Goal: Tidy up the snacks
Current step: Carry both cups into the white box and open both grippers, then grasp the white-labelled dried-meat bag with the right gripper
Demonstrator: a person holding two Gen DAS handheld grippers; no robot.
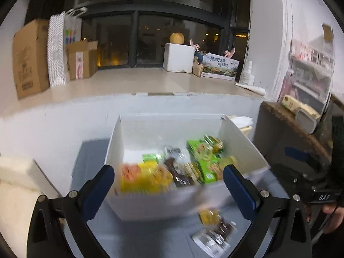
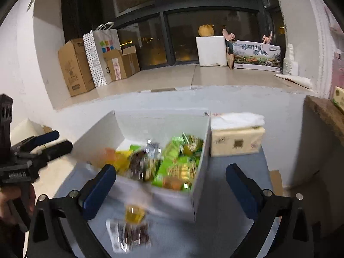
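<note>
A white open-topped box (image 1: 150,206) (image 2: 167,200) stands on the grey-blue table and holds several snack packets (image 1: 182,167) (image 2: 169,163), green, yellow, orange and brown. One or two loose packets (image 1: 215,230) (image 2: 131,230), yellow and brown with clear wrap, lie blurred on the table just in front of the box. My left gripper (image 1: 167,172) is open wide over the box's near edge, nothing between its pads. My right gripper (image 2: 171,169) is also open wide and empty, above the box's near right corner. The left gripper (image 2: 61,139) shows at the left edge of the right wrist view, and the right gripper (image 1: 290,163) at the right of the left wrist view.
A tissue pack (image 2: 236,142) sits right of the box against the low white wall. A wooden shelf (image 1: 290,120) (image 2: 322,111) with small items juts in on the right. A pale cushion-like block (image 1: 19,172) lies left. Cardboard boxes (image 2: 73,68) and a foam box (image 2: 211,51) stand on the far sill.
</note>
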